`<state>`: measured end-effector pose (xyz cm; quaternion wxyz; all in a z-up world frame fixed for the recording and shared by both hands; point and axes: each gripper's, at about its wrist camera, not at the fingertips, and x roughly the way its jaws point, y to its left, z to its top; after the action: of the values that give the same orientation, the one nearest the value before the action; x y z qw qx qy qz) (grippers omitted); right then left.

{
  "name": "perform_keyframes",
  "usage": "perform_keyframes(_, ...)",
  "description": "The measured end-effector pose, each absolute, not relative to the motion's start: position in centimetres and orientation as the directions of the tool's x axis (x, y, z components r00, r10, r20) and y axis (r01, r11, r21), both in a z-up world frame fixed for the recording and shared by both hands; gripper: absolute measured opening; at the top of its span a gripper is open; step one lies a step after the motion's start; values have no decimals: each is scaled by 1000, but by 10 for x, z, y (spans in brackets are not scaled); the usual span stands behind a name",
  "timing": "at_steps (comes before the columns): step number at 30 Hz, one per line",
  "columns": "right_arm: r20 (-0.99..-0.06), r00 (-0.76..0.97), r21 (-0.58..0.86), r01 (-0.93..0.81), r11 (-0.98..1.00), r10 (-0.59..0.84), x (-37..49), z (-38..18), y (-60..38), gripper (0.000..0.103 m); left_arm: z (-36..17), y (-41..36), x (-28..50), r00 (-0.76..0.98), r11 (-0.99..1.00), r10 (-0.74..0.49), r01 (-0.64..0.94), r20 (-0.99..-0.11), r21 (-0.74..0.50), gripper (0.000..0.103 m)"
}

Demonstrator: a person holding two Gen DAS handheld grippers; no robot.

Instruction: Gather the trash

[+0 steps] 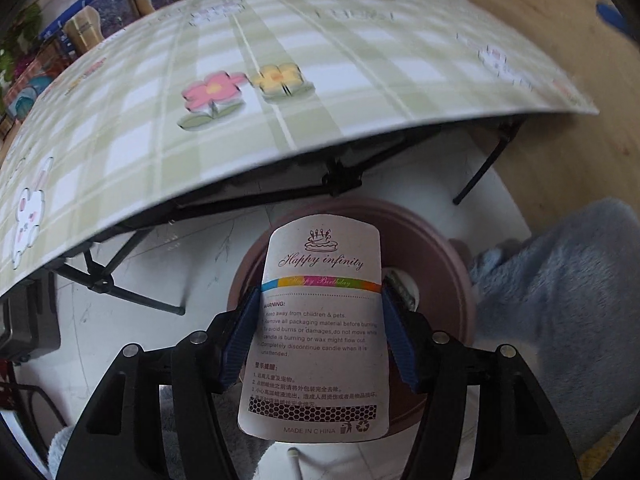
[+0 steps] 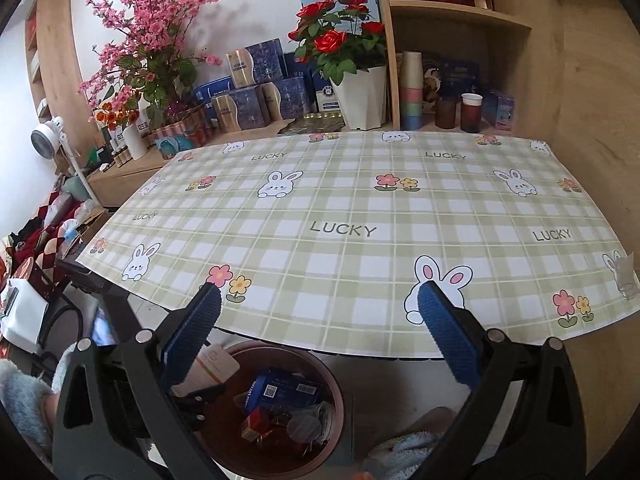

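My left gripper [image 1: 320,300] is shut on a white candle package card [image 1: 320,320] printed "Happy infinity". It holds the card above a brown round trash bin [image 1: 444,264] on the floor below the table edge. In the right wrist view the same bin [image 2: 328,384] holds a blue box [image 2: 280,392], a red carton and other scraps, and the card [image 2: 210,368] shows at the bin's left rim. My right gripper [image 2: 320,312] is open and empty, above the table's front edge and the bin.
A folding table with a green plaid bunny tablecloth [image 2: 360,208] spans the view. A small clear scrap [image 2: 624,276] lies at its right edge. Flower pots, boxes and cups [image 2: 412,88] stand on wooden shelves behind. A blue fluffy slipper [image 1: 560,300] is beside the bin.
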<state>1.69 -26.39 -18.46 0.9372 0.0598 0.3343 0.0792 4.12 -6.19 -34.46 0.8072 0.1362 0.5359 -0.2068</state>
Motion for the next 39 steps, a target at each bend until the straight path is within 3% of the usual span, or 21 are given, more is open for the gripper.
perform_keyframes(8,-616,769,162,-90,983,172,10,-183,-269,97,-375,-74,44,298,862,-160,507,-941,14,67)
perform_keyframes(11,-618,767,161,-88,983,170,10,-181,-270,97,-364,-72,47,319,869,-185,494,-929,-4,79)
perform_keyframes(16,-610,776,144,-92,985,161,10,-171,-268,97,-306,-53,47,468,896,-264,443,-843,-34,89)
perform_keyframes(21,-596,790,94,-106,990,141,8,-150,-262,97,-207,-23,37,699,929,-292,371,-653,-19,97)
perform_keyframes(26,-565,816,50,-115,992,124,5,-121,-252,97,-119,-7,26,835,944,-252,324,-490,66,97)
perform_keyframes(32,-528,838,50,-129,990,136,1,-91,-245,97,-64,0,14,896,963,-186,248,-402,108,97)
perform_keyframes(39,-512,849,41,-129,991,132,-4,-74,-240,97,-42,10,2,904,972,-184,226,-387,64,97)
